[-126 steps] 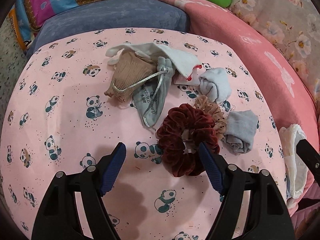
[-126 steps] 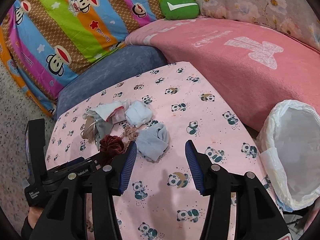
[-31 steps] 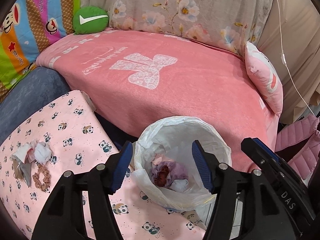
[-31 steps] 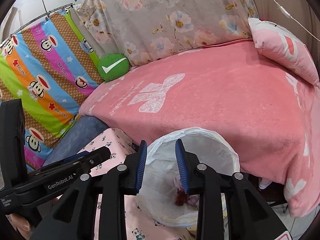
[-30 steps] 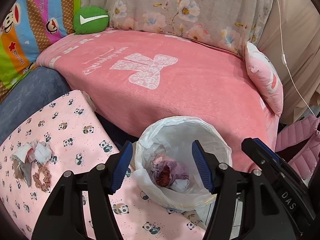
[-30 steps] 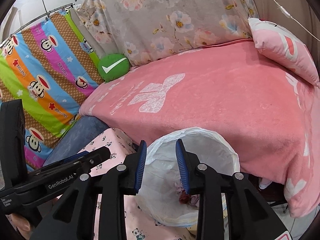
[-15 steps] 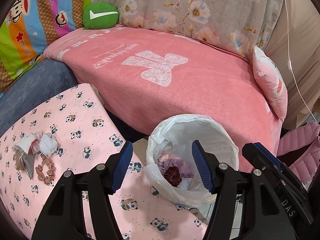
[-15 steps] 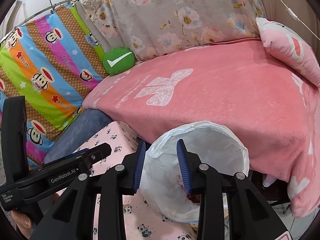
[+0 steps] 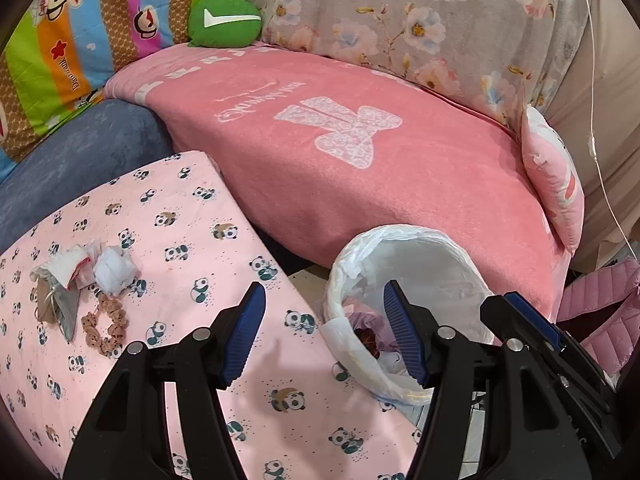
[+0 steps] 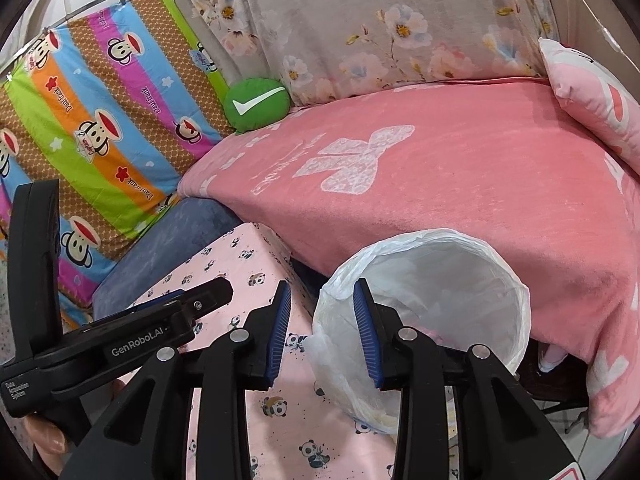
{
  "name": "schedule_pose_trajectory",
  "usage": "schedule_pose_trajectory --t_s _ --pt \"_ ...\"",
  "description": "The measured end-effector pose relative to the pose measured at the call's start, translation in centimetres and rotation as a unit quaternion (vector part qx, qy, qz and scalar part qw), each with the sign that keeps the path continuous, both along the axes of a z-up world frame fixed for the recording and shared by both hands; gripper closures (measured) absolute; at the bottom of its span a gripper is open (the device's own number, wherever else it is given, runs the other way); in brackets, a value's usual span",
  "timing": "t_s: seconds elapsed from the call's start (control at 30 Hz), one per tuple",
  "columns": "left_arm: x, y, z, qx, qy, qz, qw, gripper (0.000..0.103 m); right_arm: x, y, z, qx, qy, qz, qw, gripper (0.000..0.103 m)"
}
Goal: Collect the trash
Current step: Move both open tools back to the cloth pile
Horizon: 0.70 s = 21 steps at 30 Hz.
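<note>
Now your left gripper (image 9: pixel 324 332) and right gripper (image 10: pixel 320 320) hover empty, jaws apart, beside bin (image 9: pixel 440 248). Dark scrunchie (image 9: pixel 366 338) inside bin; tan scrunchie (image 9: pixel 105 330), rags (image 9: pixel 114 270) on desk (image 9: pixel 224 264).

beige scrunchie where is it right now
In the left wrist view the beige scrunchie lies on the panda-print cloth at far left, just below the white crumpled wad and beside the grey pouch.

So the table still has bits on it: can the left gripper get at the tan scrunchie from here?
Probably yes: the left gripper is open and empty, and the tan scrunchie lies uncovered on the panda-print table, nothing between them.
</note>
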<state>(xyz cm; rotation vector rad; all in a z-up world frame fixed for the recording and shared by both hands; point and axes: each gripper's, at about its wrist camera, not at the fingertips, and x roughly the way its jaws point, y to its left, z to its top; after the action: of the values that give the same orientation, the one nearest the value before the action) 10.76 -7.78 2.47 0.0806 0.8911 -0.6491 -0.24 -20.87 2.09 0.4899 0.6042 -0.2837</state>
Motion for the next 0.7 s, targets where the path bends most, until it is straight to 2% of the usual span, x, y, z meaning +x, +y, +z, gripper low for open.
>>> schedule_pose_trajectory --t_s 0.4,0.5,0.7 --pt "2.6 6.1 -2.1 -0.004 0.028 0.058 0.9979 0.044 3.3 5.4 -0.9 -0.008 0.023 0.051 0.998 0.068" --pt "3.4 8.0 -2.7 -0.004 0.035 0.076 0.9965 0.044 4.5 7.4 -1.2 -0.012 0.029 0.068 0.997 0.065" --pt "5.1 12.9 -4.3 -0.007 0.051 0.119 0.9916 0.044 7.1 11.1 -2.0 -0.016 0.046 0.102 0.994 0.064"
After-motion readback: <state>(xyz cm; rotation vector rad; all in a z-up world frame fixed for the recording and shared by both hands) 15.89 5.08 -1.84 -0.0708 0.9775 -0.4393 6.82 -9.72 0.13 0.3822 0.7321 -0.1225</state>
